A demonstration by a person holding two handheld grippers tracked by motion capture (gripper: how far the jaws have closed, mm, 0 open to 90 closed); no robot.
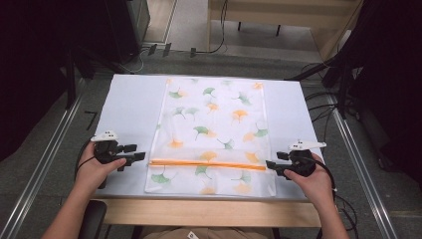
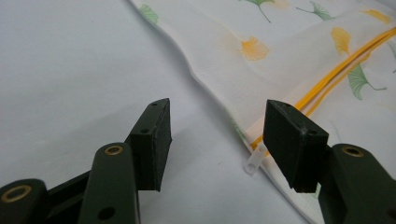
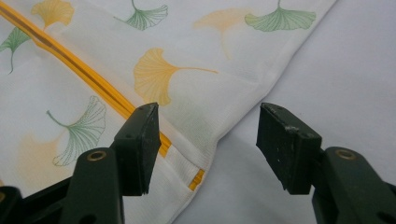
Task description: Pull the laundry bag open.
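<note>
A white cloth bag (image 1: 214, 129) printed with green and orange ginkgo leaves lies flat on the table, with an orange zip (image 1: 209, 164) running across it near the front. My left gripper (image 1: 140, 157) sits at the zip's left end, open, with the bag's edge (image 2: 219, 93) and a small white zip tab (image 2: 252, 164) between its spread jaws. At the zip's right end rests my right gripper (image 1: 269, 164), open as well. Its jaws straddle the bag's corner (image 3: 196, 158) without pressing it. A hand holds each gripper.
The bag lies on a white sheet (image 1: 124, 109) that covers a wooden table (image 1: 209, 211). Bare sheet flanks the bag on both sides. Beyond the table are cables (image 1: 328, 107), metal rails (image 1: 45, 164) and furniture legs on a grey floor.
</note>
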